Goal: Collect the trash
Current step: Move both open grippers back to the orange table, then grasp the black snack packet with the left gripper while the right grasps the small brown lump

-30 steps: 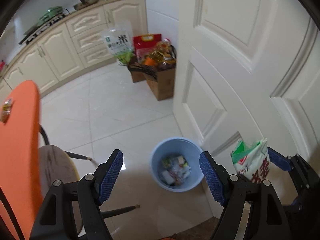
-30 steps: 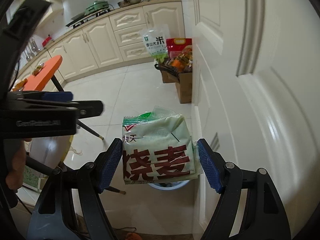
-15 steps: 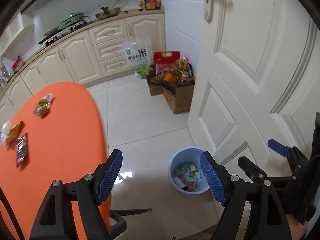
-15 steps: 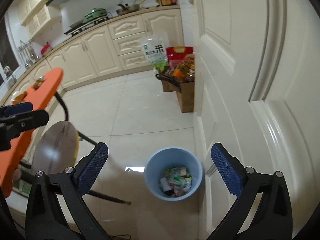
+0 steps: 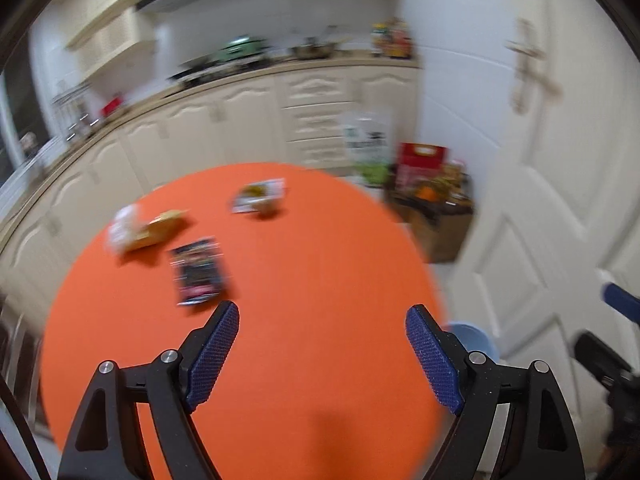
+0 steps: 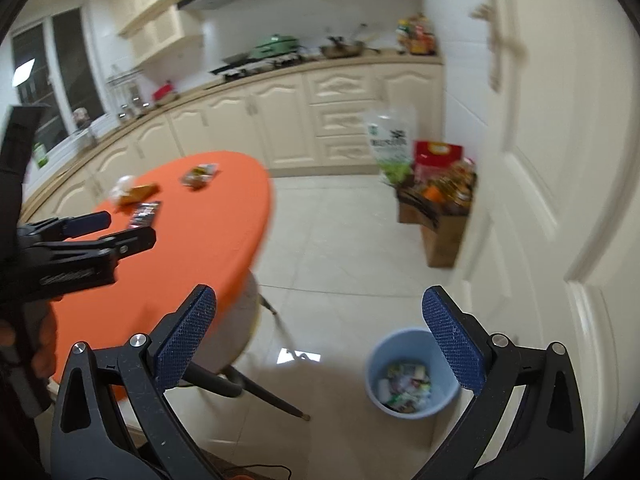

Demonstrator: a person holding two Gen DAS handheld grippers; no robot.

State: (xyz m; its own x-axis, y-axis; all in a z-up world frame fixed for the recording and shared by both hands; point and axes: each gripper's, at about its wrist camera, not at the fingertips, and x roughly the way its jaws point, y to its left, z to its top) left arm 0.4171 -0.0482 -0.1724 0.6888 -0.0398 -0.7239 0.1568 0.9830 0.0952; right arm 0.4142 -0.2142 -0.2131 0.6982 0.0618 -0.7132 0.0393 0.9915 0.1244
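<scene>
Right gripper (image 6: 318,330) had released the packet into the blue bin (image 6: 412,372), jaws wide, empty; left gripper (image 5: 320,354) swung over the orange table (image 5: 304,264), spread; remaining wrappers, blurred, probably four; dark packet (image 5: 198,270) nearest.

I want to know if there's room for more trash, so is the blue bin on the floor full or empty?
Partly full. The blue bin stands upright with a layer of wrappers at its bottom and bare wall above them.

Orange table (image 5: 304,280), pale-blue bin (image 6: 404,344) (blue, dimpled fingers (image 6: 186,336))
</scene>
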